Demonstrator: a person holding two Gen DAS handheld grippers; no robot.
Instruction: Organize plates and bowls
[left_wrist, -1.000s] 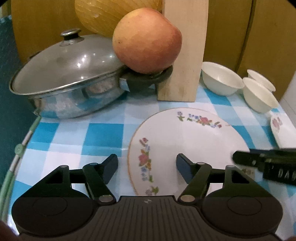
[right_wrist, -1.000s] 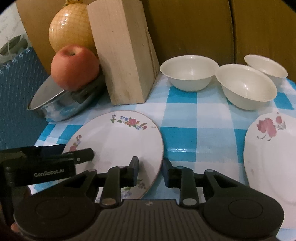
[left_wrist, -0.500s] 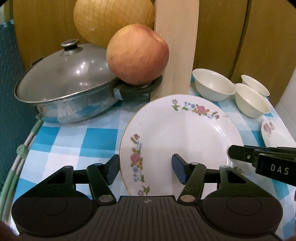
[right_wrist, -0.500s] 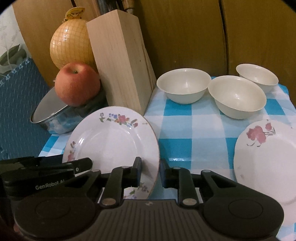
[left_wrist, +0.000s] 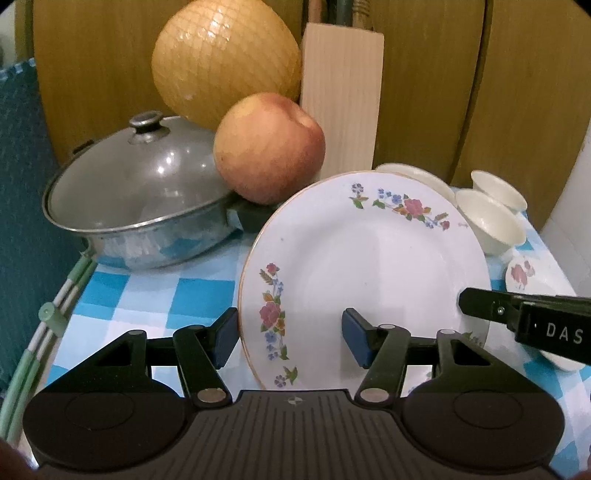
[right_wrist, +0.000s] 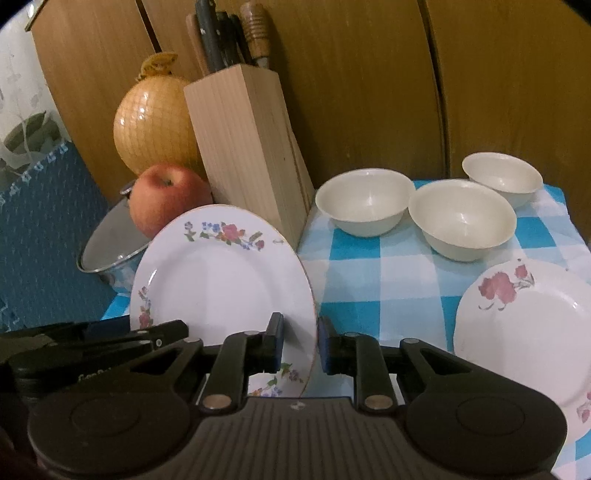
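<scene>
The right tool (right_wrist: 300, 347) pinches the right rim of the floral plate (right_wrist: 221, 273), which is tilted up off the checkered table (right_wrist: 373, 273) in front of the knife block (right_wrist: 247, 147) and the apple (right_wrist: 166, 197). The left tool (left_wrist: 290, 338) is spread wide, one finger on either side of the plate's left rim, not gripping. Three white bowls (right_wrist: 461, 218) sit at the back right, and a rose-patterned plate (right_wrist: 528, 328) lies flat nearby.

The round white plate with a floral rim (right_wrist: 221, 273) no longer lies flat on the blue-and-white checked tablecloth (right_wrist: 373, 280); it now tilts up off it, raised higher than before, pinched at its edge by the right gripper (right_wrist: 300, 345).
</scene>
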